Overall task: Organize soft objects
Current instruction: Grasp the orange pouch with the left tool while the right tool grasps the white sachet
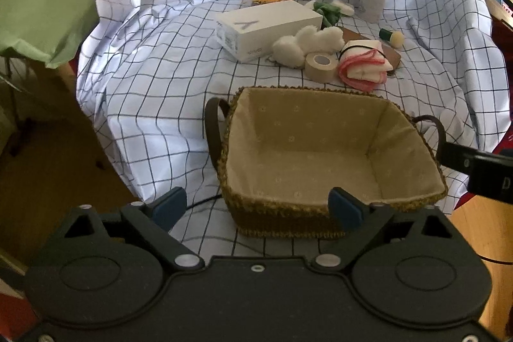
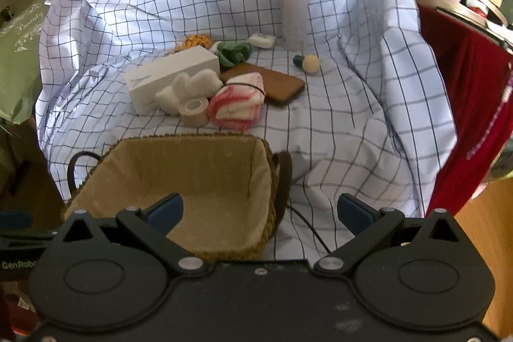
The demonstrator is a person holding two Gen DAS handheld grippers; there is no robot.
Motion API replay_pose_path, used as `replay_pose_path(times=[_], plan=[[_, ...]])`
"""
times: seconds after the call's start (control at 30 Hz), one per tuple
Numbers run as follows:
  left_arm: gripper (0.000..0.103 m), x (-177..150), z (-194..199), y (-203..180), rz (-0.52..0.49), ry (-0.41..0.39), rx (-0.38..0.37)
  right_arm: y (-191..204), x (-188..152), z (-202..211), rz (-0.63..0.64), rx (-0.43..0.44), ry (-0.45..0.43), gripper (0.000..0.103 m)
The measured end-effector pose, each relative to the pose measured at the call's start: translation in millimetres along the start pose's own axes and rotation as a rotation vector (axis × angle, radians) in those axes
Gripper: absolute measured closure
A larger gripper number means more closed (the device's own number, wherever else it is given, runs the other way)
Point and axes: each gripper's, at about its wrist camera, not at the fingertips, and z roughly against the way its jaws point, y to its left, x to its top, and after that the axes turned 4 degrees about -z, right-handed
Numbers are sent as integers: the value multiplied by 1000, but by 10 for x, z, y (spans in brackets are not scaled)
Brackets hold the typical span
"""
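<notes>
Checked sheet (image 2: 336, 117) over the table: we've both grippers, left (image 1: 258, 207) and right (image 2: 259, 212), wide and holding nothing near the bare basket (image 1: 320, 95), so nothing's sorted yet — fluffy toy (image 1: 307, 45), folded cloth (image 1: 365, 66) and green scrunchie (image 2: 232, 52) wait beyond it.

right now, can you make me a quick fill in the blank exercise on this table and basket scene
1. The woven basket holds ____ objects.
2. The roll of tape lies between the fluffy white toy and the folded ____-edged cloth.
3. The tall bottle at the back has a ____ cap.
4. The left gripper and the right gripper both have their jaws ____.

Missing words: no; pink; purple; open
</notes>
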Motion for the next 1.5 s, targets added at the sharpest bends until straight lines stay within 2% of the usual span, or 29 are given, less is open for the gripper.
replay_pose_path(times=[0.2, 0.4, 0.73, 1.0, 1.3, 1.4, 1.5], plan=[[11, 317, -77, 87, -19, -21, -6, 58, 334, -149, 32, 43, -5, 0], [11, 728, -270, 211, -27, -39, -13, 134, 746, -375, 44, 106, 27, 1], [11, 1437, -750, 389, -5, -33, -21, 437, 1501, -899, 63, 124, 19, 1], [11, 2102, -1194, 405, -20, -26, -21, 449, 2237, -1638, 64, 57, -23, 1], [11, 2730, -1742, 298, -77, -16, 11, 317, 3087, -2732, 10, 29, 51, 3], [10, 2893, -1925, 321, -74, -10, 17, 273, 3247, -3110, -8, 29, 97, 10], [11, 3022, -2092, 364, -58, 2, 8, 268, 3310, -3400, -16, 21, 131, 12]])
